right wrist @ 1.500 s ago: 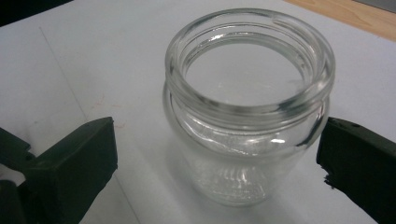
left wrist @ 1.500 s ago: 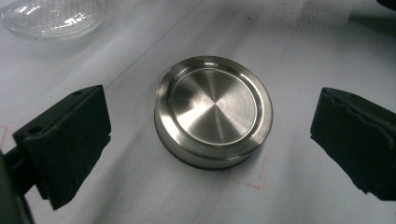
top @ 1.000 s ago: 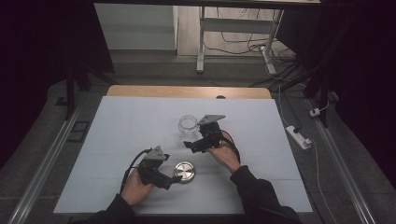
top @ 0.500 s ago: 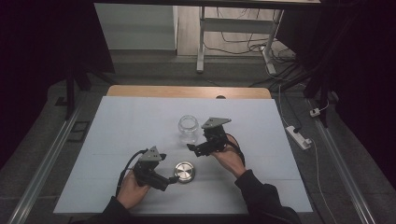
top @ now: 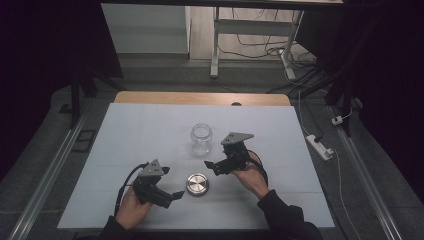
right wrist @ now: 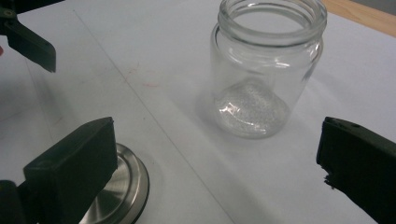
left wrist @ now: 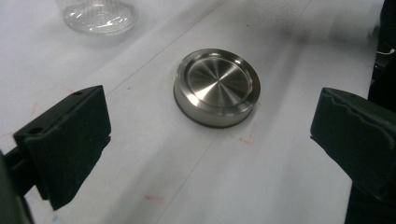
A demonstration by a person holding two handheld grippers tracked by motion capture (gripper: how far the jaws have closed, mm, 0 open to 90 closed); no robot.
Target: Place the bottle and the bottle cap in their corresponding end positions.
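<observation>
Ahead of open fingers: lid, seemingly untouched.

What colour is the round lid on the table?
Shiny silver metal lid, with a darker band round its bottom edge. The left gripper view shows it best.

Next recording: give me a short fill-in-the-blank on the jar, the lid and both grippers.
1. The glass jar stands upright with its mouth ____.
2. The metal lid lies on the ____, apart from the jar.
3. The left gripper has its jaws ____ beside the lid.
4. The right gripper holds ____.

Missing words: open; table; open; nothing
</observation>
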